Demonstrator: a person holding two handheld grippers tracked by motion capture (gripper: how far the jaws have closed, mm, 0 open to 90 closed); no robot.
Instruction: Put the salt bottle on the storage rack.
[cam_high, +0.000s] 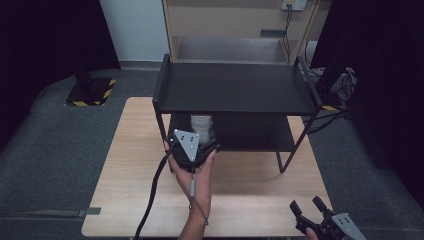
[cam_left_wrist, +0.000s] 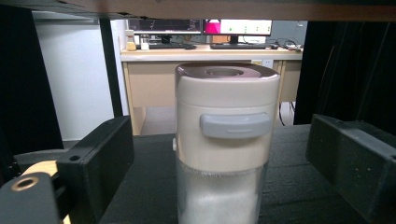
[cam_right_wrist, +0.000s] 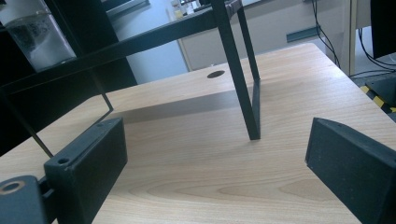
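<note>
From the high view, my left gripper (cam_high: 202, 136) reaches in under the top of the black shelf rack (cam_high: 235, 87), which stands on the wooden table (cam_high: 250, 185). The jar (cam_high: 201, 123) stands on the low shelf of the rack, right in front of that gripper. My right gripper (cam_high: 306, 206) waits at the near right edge of the table, well away from the rack.

In the left gripper view, the jar (cam_left_wrist: 225, 140) stands upright on the dark shelf, in the middle between the two black jaws. It has a cream lid with a grey tab, and its clear body holds something white. There is a gap on each side, so the jaws are apart and do not press on it. The jar stands by itself.

In the right gripper view, the jaws are wide apart with nothing between them but bare table. A thin black leg of the rack (cam_right_wrist: 243, 93) stands ahead, and the jar (cam_right_wrist: 35, 32) peeks in at the top left corner.

I think I am at the step of setting the jar on the low shelf, and the letting go looks done. Next I should pull my left gripper straight back, keeping the jaws wide. I must not bump the jar, or it could tip.
</note>
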